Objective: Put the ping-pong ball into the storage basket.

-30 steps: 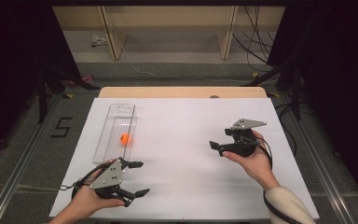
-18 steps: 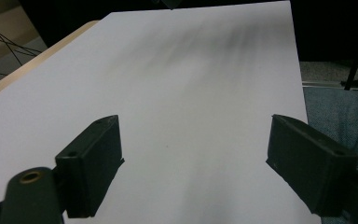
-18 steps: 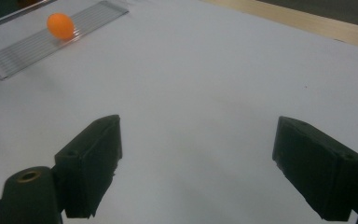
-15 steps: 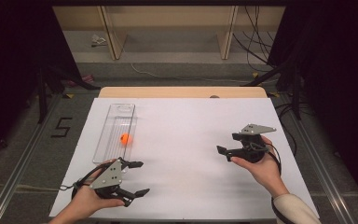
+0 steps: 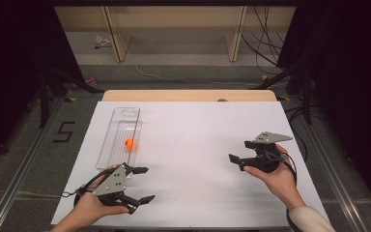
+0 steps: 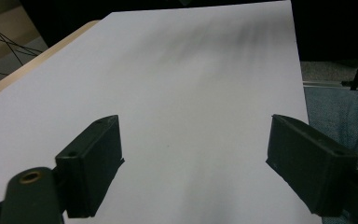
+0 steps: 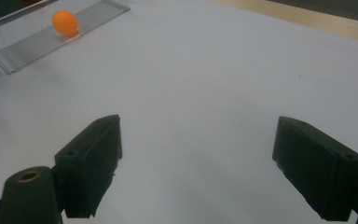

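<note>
The orange ball (image 5: 130, 143) sits in the clear plastic tray (image 5: 107, 154) at the left side of the white bench (image 5: 198, 140), about midway along the tray's ribbed floor.

We judge the chief risk to be the ball's readiness to roll: if a claw nudges the tray wall or closes off-centre, the ball could skid along the ribs or pop out from between the jaws, being round, smooth and light. The tray itself looks light too, so a clumsy approach could push it across the bench rather than leave it in place.

Our left claw (image 5: 142, 184) rests low at the near left of the bench, jaws spread wide and holding nothing, pointing toward the right; the ball lies just beyond it, farther from us and slightly to its left, with the tray's near end close beside the hand. Our right claw (image 5: 239, 152) is likewise wide open and empty, well apart from the ball across the bench, and it faces the tray, so the ball (image 7: 65, 22) shows far off in its view.
</note>
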Available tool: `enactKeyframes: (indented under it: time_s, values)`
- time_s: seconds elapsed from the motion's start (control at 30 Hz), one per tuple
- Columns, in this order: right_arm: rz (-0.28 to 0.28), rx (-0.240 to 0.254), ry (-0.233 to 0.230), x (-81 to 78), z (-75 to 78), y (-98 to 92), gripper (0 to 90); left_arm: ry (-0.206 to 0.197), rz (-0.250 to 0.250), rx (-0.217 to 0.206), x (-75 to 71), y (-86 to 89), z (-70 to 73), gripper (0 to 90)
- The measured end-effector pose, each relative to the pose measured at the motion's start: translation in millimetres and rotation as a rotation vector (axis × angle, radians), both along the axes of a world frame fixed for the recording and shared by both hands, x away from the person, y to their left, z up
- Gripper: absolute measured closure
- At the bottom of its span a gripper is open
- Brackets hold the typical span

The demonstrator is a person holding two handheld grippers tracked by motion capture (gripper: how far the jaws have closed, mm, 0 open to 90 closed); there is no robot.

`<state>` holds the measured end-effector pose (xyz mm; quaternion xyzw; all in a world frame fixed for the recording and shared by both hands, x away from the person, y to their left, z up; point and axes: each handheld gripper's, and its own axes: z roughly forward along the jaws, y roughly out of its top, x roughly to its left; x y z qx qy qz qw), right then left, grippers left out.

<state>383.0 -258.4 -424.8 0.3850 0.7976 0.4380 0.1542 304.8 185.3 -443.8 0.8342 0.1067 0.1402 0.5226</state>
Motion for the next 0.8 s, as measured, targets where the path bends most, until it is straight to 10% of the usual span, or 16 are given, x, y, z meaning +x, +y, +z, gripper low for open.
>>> enactKeyframes:
  time_s: [0.8]
  values:
    - [0.001,0.013,-0.004,-7.0,-2.5,-5.9,16.6,0.0,-0.002,-0.001,0.6,-0.9,0.2,17.6]
